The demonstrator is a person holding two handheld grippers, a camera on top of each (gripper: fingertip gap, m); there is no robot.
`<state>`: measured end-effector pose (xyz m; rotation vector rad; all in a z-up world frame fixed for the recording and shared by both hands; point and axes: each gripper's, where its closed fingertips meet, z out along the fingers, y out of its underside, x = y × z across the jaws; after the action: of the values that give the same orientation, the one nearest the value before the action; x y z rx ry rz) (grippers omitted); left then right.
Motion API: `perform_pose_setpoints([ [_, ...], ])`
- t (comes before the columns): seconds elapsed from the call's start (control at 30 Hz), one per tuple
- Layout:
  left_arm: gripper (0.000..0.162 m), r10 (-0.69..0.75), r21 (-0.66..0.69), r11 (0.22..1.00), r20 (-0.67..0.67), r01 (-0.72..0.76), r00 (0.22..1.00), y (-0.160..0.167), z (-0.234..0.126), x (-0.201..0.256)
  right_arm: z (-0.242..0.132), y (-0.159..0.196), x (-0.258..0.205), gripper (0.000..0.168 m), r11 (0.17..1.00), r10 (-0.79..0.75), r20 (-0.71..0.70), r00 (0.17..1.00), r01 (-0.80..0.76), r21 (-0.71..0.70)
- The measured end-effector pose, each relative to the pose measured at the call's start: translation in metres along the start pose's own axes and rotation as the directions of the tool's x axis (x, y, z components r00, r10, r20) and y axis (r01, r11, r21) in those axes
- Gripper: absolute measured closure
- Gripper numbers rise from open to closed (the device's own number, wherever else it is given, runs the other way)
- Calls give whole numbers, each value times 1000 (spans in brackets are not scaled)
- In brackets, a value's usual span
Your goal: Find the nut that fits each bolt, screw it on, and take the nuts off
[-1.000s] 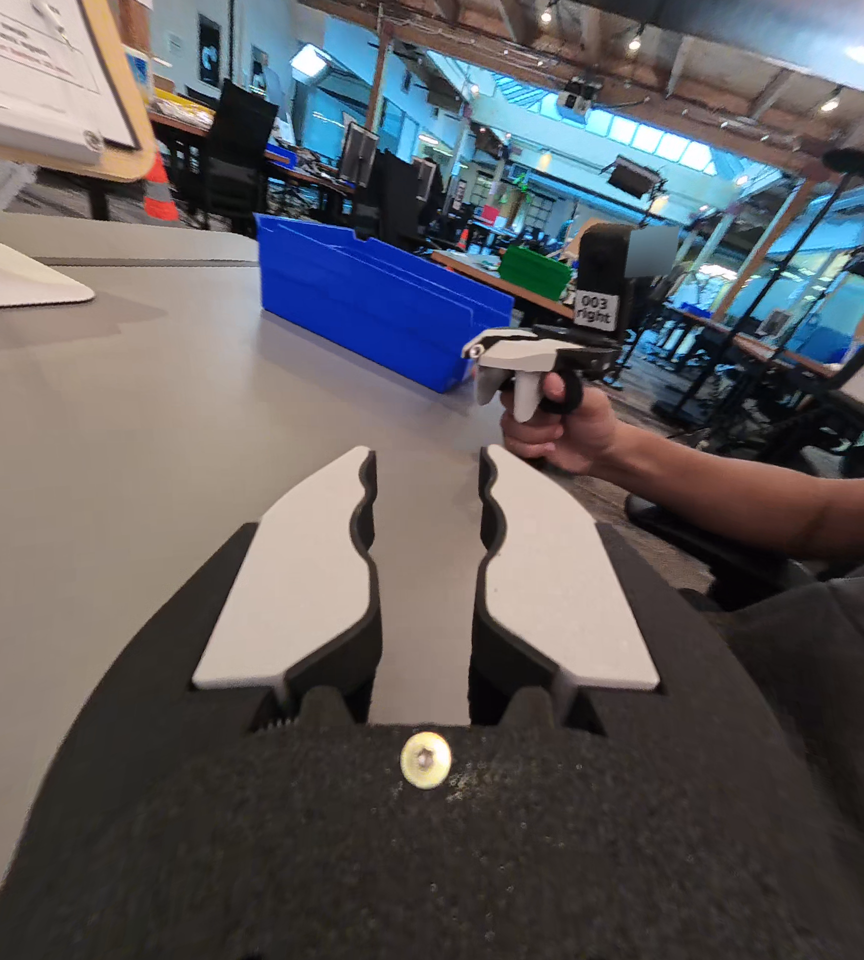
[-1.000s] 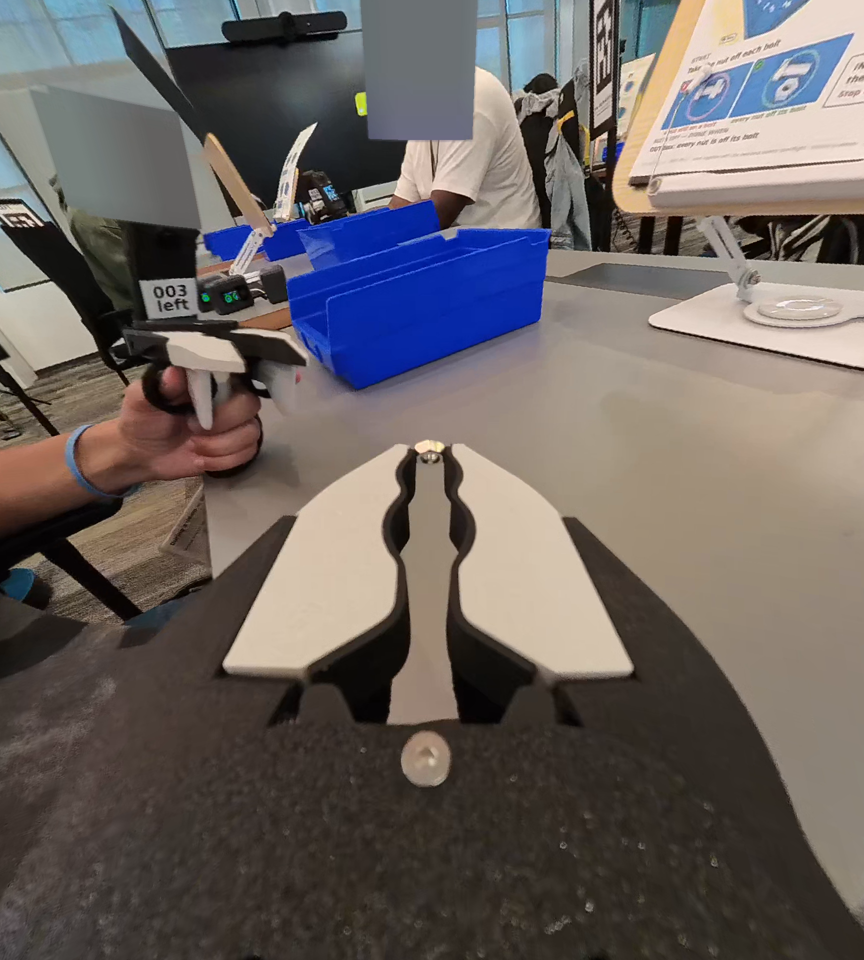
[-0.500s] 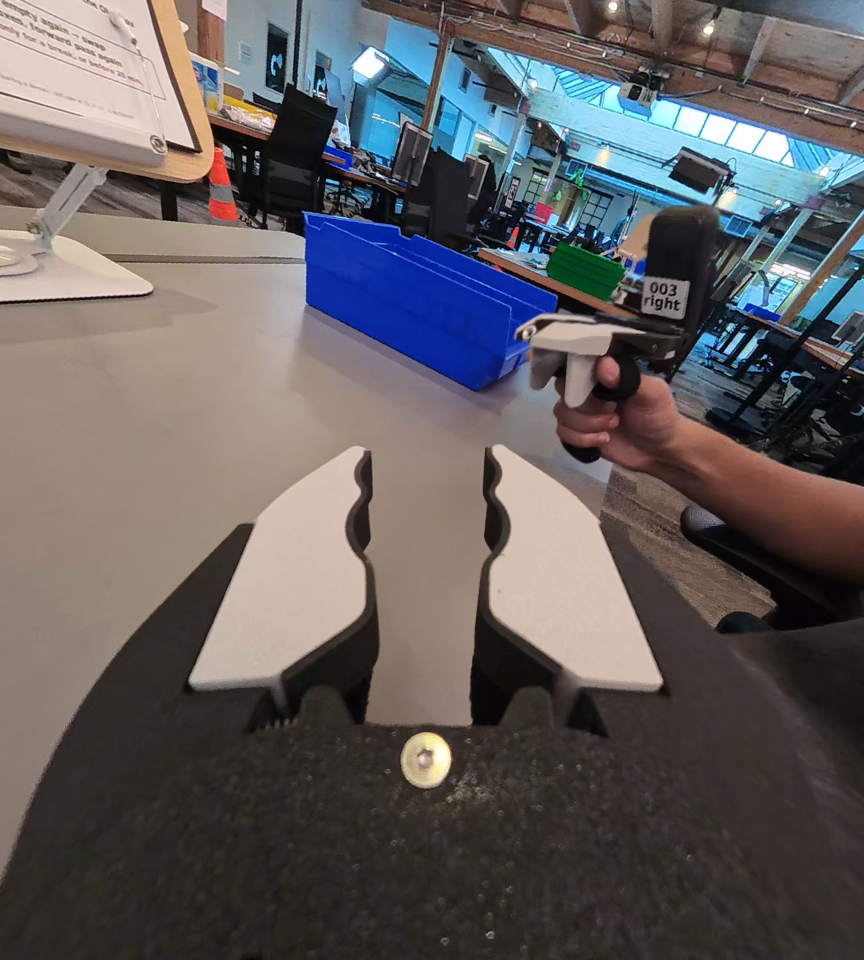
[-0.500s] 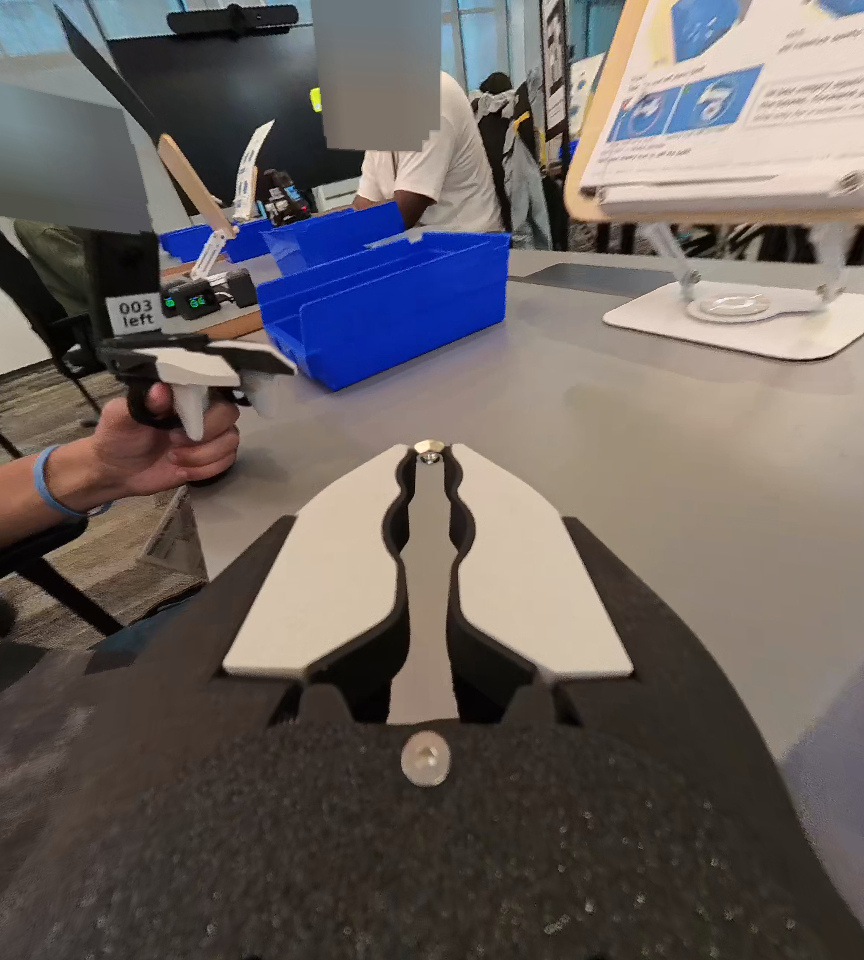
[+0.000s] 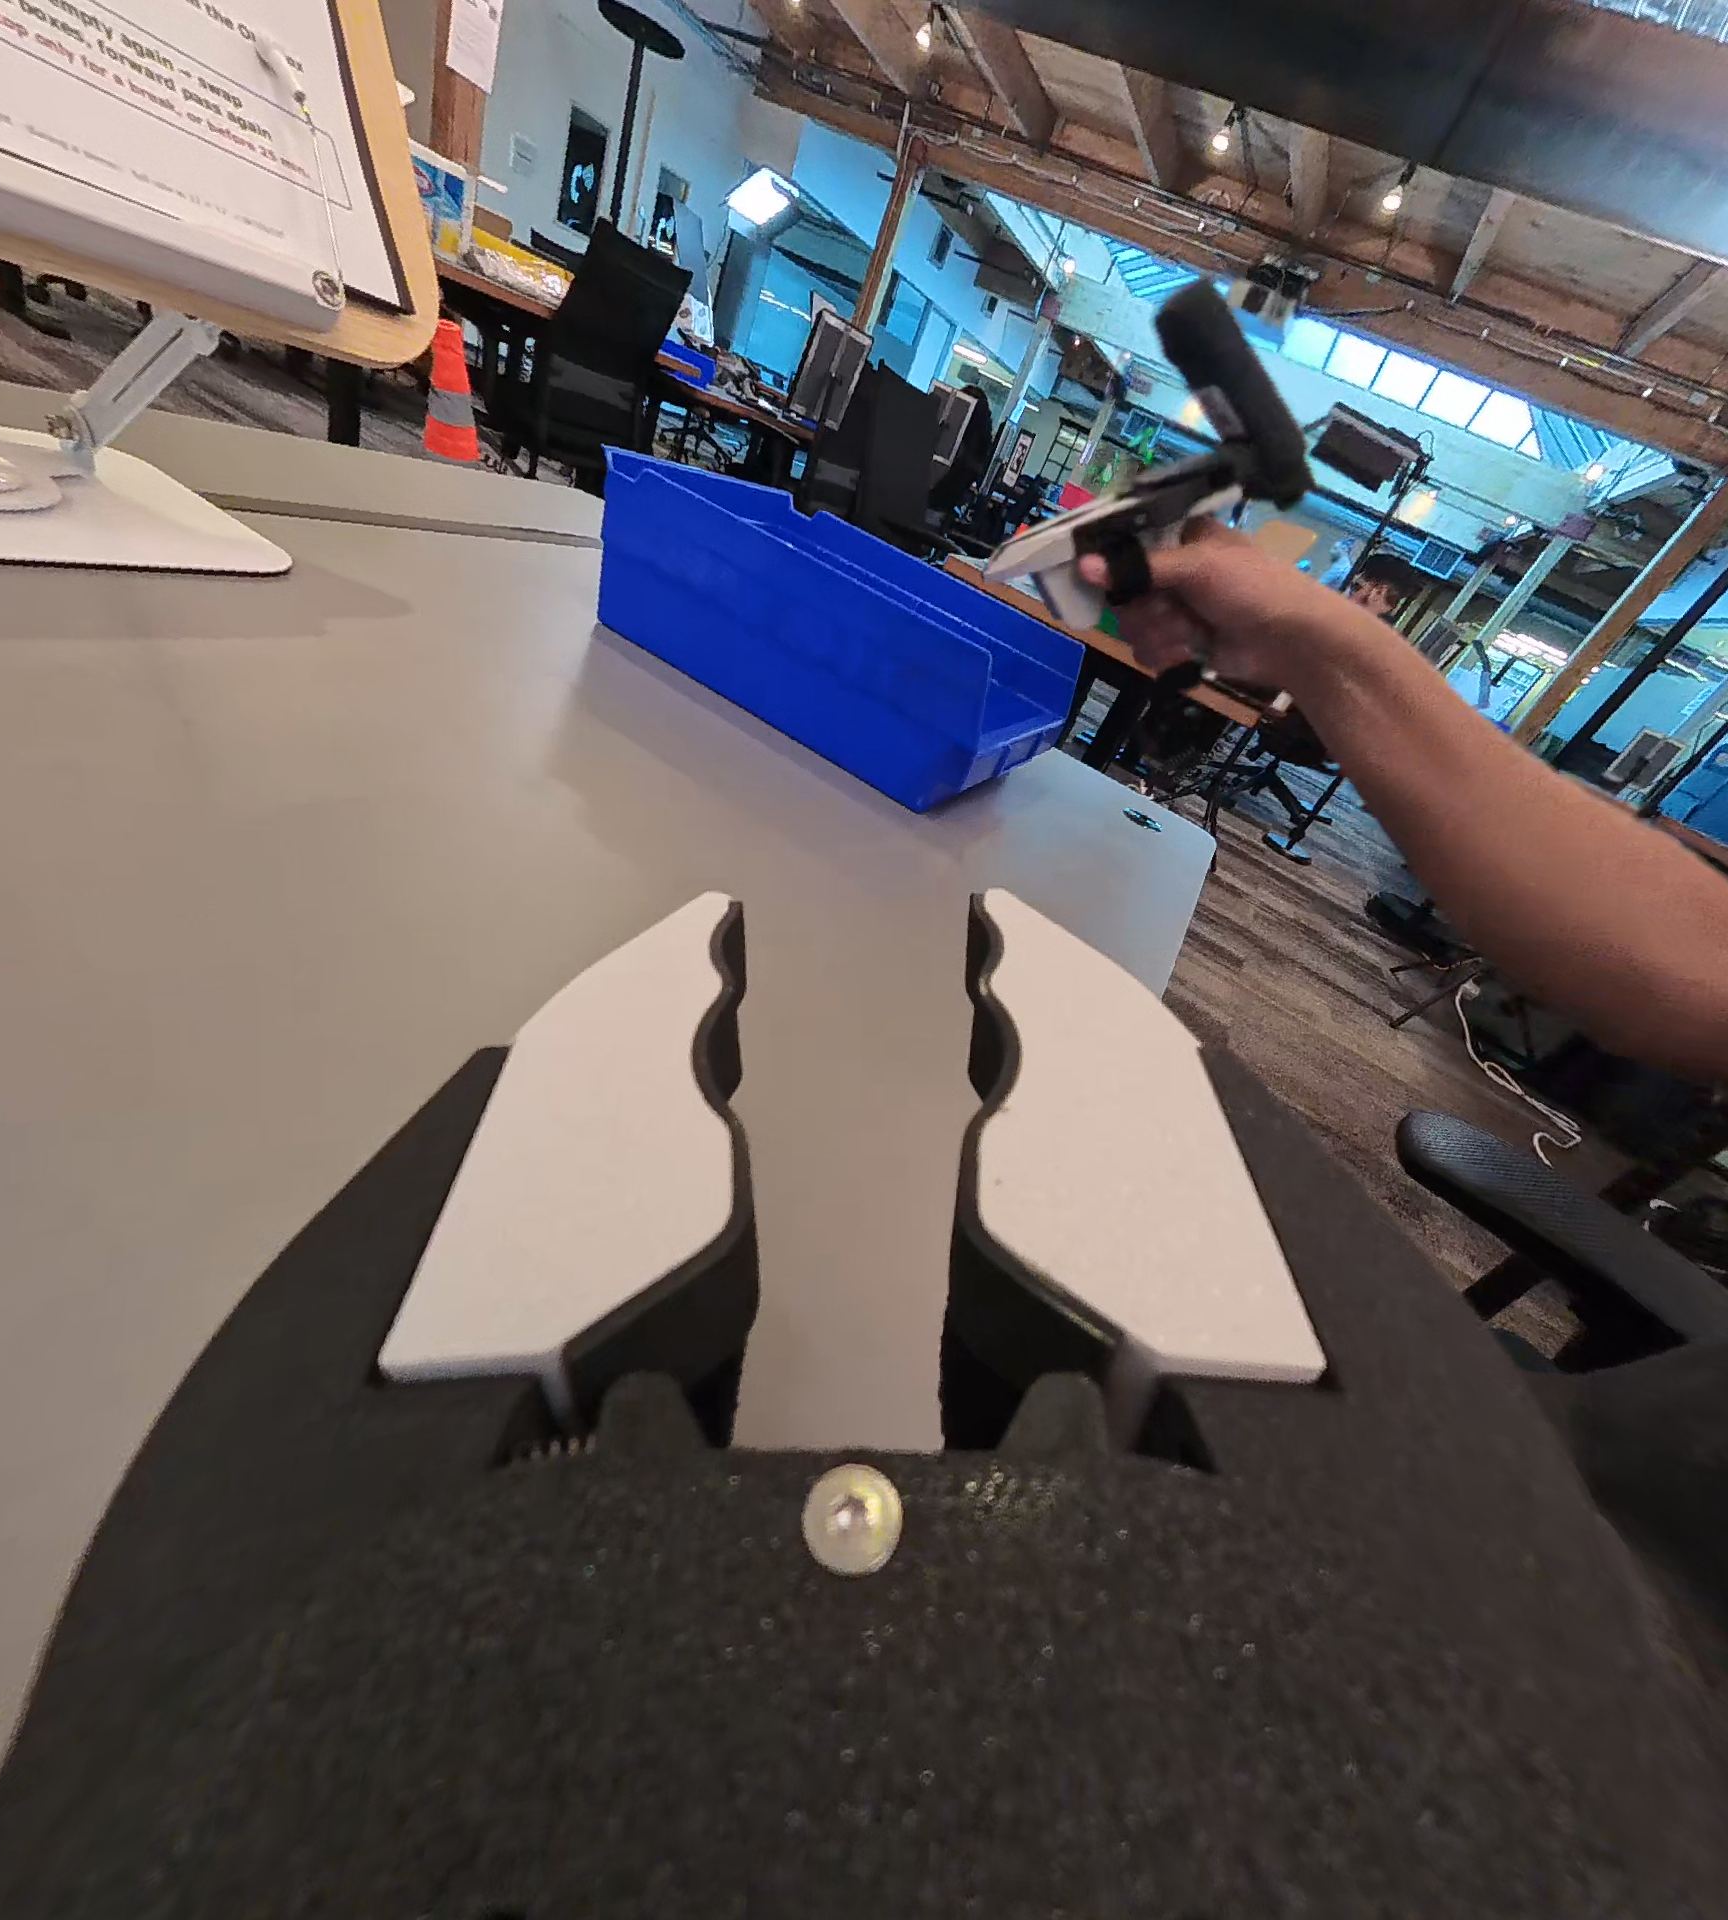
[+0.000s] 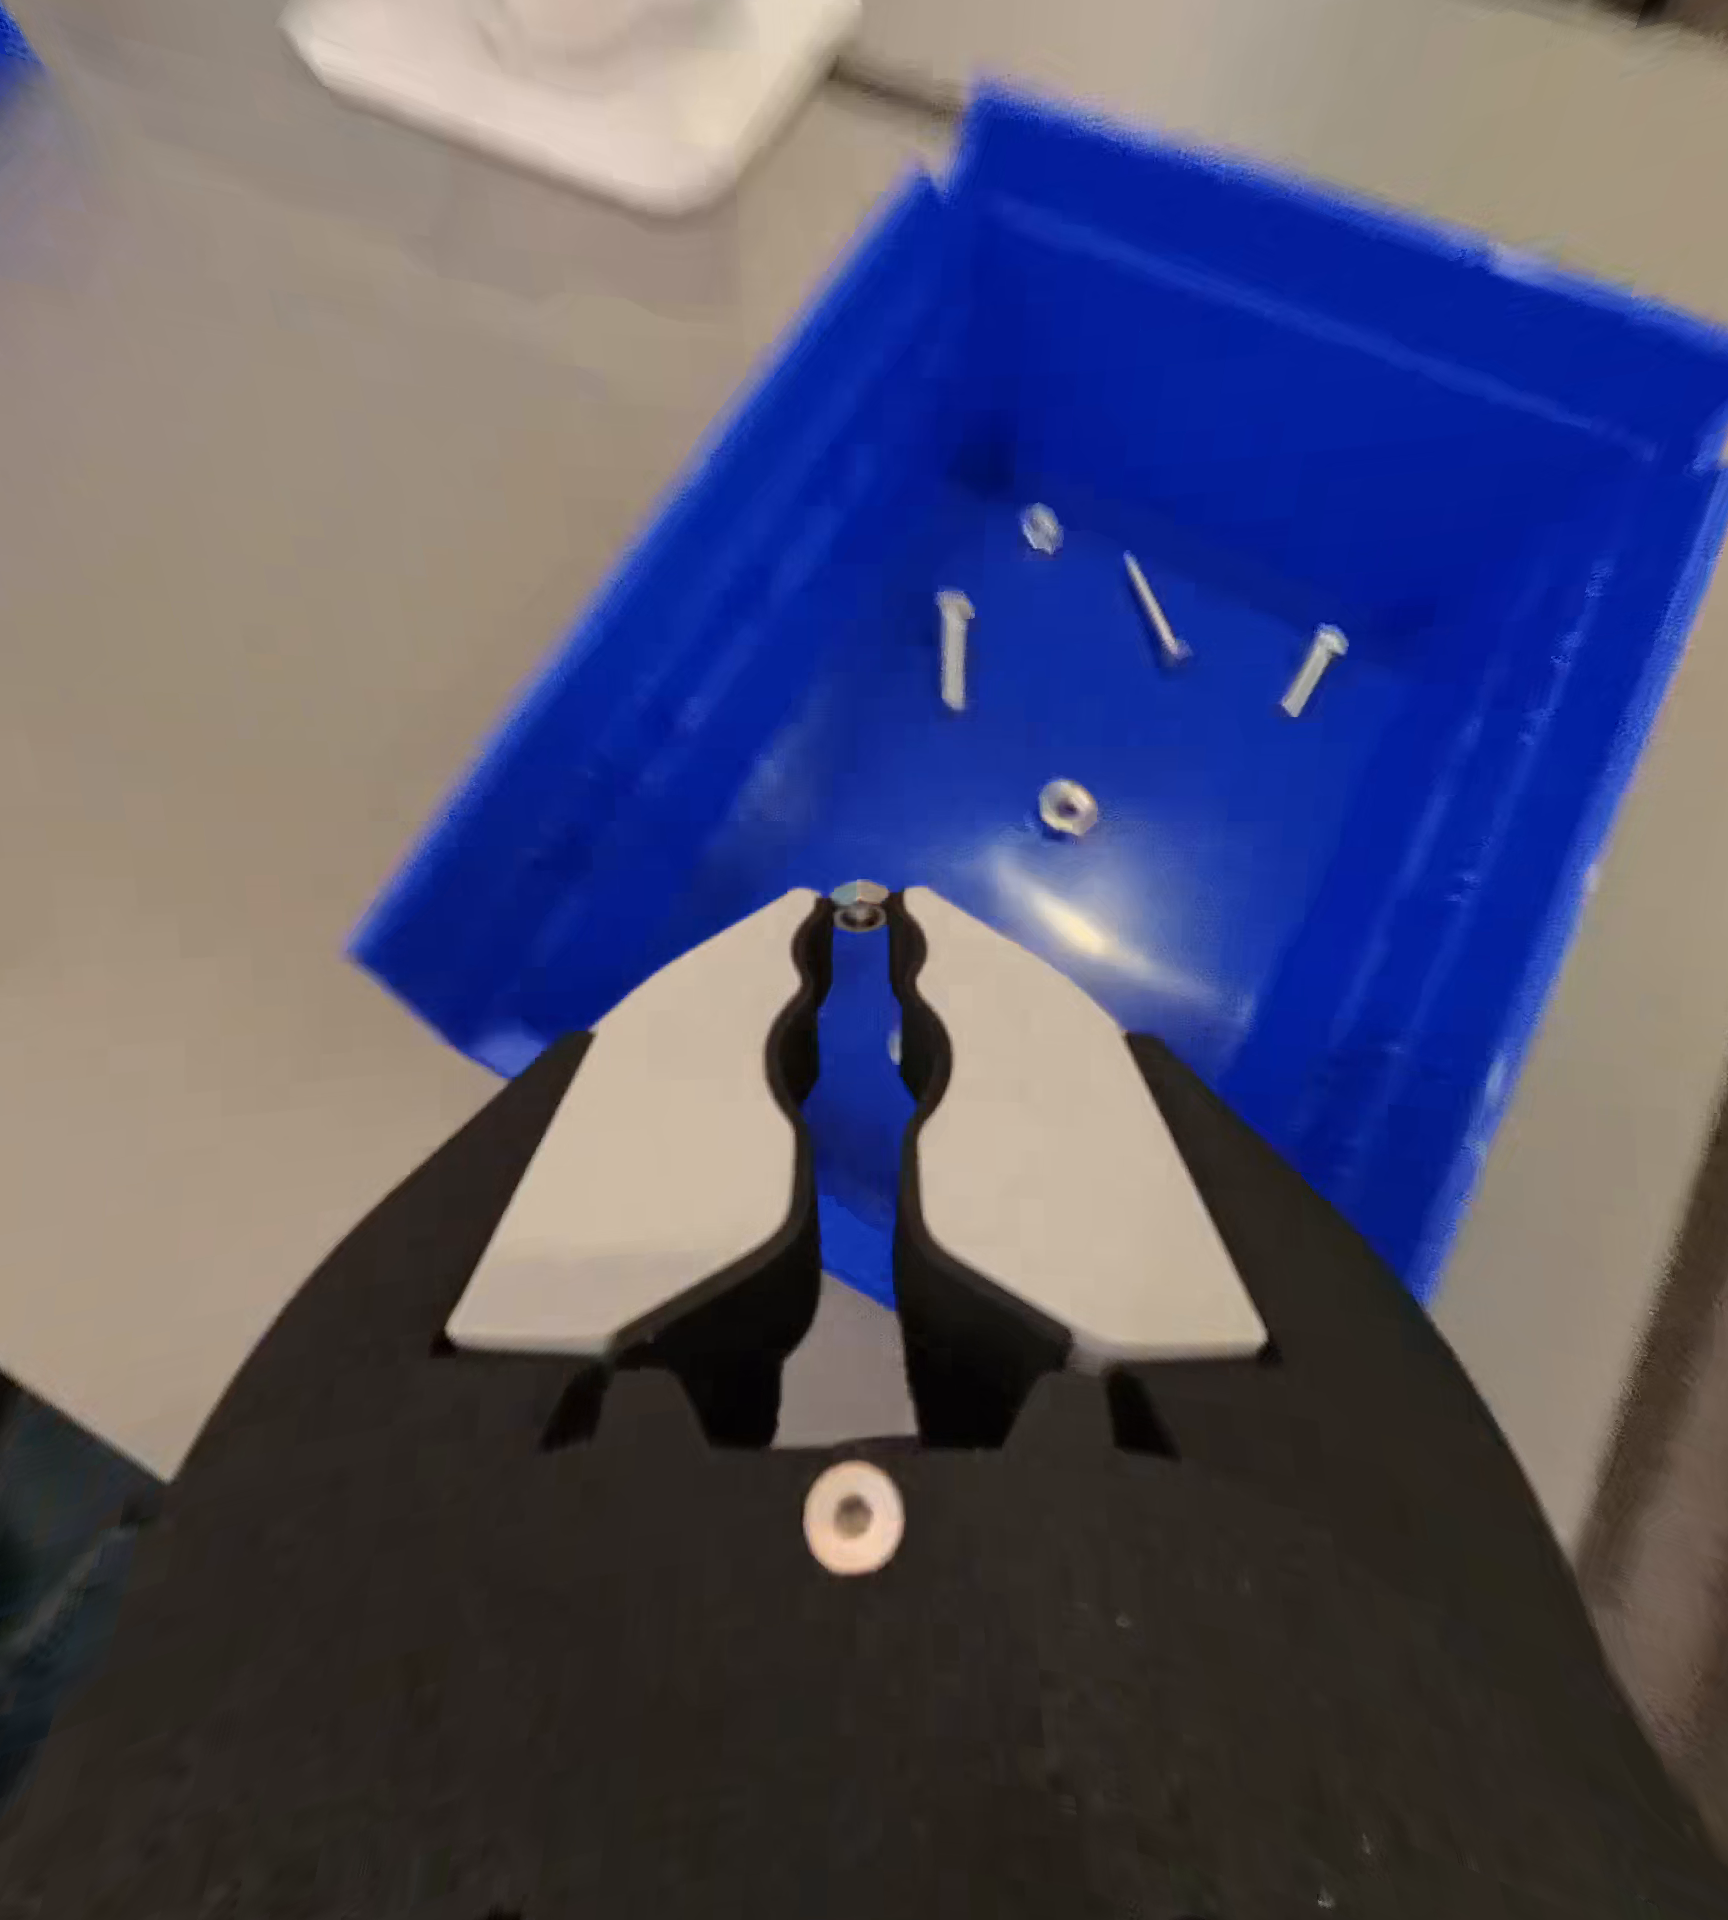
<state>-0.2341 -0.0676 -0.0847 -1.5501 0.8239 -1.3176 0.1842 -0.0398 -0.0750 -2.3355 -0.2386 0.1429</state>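
Right wrist view, blurred by motion: one blue bin (image 6: 1525, 727) on the grey table (image 6: 216, 520), seen from above. Counted on its floor: three bolts and two loose nuts. Left bolt (image 6: 953, 649) lying roughly upright in the frame; thin middle bolt (image 6: 1154, 608) slanted; right bolt (image 6: 1312, 670) tilted the other way. All three apart from one another. Far nut (image 6: 1042, 528) near the back wall; near nut (image 6: 1066, 805) below the bolts, closer to the camera. A further small glint low between the fingers, too blurred to identify.

Right gripper (image 6: 862, 914) poised above the front part of the bin, pointing down into it. Fingers nearly together, pinching a third nut, the held nut (image 6: 860, 904), at the very tips.

Left wrist view: one blue bin (image 5: 818, 644) toward the far right corner of the table (image 5: 216, 831); one white stand base (image 5: 60, 509) at far left carrying a tilted board with a printed sheet. Whether this is the same bin cannot be told. Left gripper (image 5: 852, 925) low over bare table, level, fingers spread with a wide gap, nothing between them. Right gripper (image 5: 1021, 566) also visible here, held by a hand (image 5: 1213, 613) raised beyond the bin's right end, nose tilted downward to the left, forearm stretching in from the right edge.
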Motion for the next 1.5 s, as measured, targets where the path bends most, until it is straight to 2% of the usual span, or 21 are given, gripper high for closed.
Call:
perform_pose_setpoints([
  [0.1,122,6,-24,1000,0,-6,1000,5,2,3,24,12,28,158,965,-12,-36,999,2,-262],
  [0.17,122,20,-44,999,-2,-20,1000,7,5,5,38,26,43,158,906,-24,-57,998,-2,-422],
  [0.27,122,29,-65,997,-11,-30,1000,10,7,7,59,42,55,157,831,5,-64,998,-40,-556],
  [0.53,121,-29,-44,999,-38,27,999,7,5,4,94,63,87,157,730,-36,-173,984,-92,-677],
  [0.67,121,-30,-61,998,-45,27,999,9,7,5,93,64,94,157,705,-60,-196,979,-97,-702],
  [0.87,121,-32,-76,997,-59,27,998,12,11,9,80,70,87,147,658,-64,-171,983,-87,-748],
  [0.93,121,-14,-68,998,-41,11,999,11,11,9,70,52,85,141,727,-91,-189,978,-65,-684],
  [1.03,122,28,-53,998,4,-28,1000,8,9,5,48,8,41,137,905,-8,-129,992,-48,-422],
  [1.1,121,63,-54,997,48,-61,997,7,6,2,24,-19,-21,132,985,-13,1,1000,13,-170],
  [1.13,121,81,-54,996,73,-77,994,7,4,0,11,-28,-65,132,999,-27,118,993,31,-26],
  [1.2,121,123,-52,992,124,-117,985,7,-2,-2,-18,-34,-157,132,975,-103,365,925,21,220],
  [1.3,121,196,-76,980,203,-184,960,13,-11,-3,-32,-19,-243,136,909,-173,508,844,-61,411],
  [1.4,121,192,-81,981,218,-178,957,21,-19,7,-7,7,-279,136,899,-184,504,844,-63,433],
  [1.5,120,151,-89,987,215,-135,965,34,-32,23,6,25,-295,136,907,-178,509,842,-60,417],
])
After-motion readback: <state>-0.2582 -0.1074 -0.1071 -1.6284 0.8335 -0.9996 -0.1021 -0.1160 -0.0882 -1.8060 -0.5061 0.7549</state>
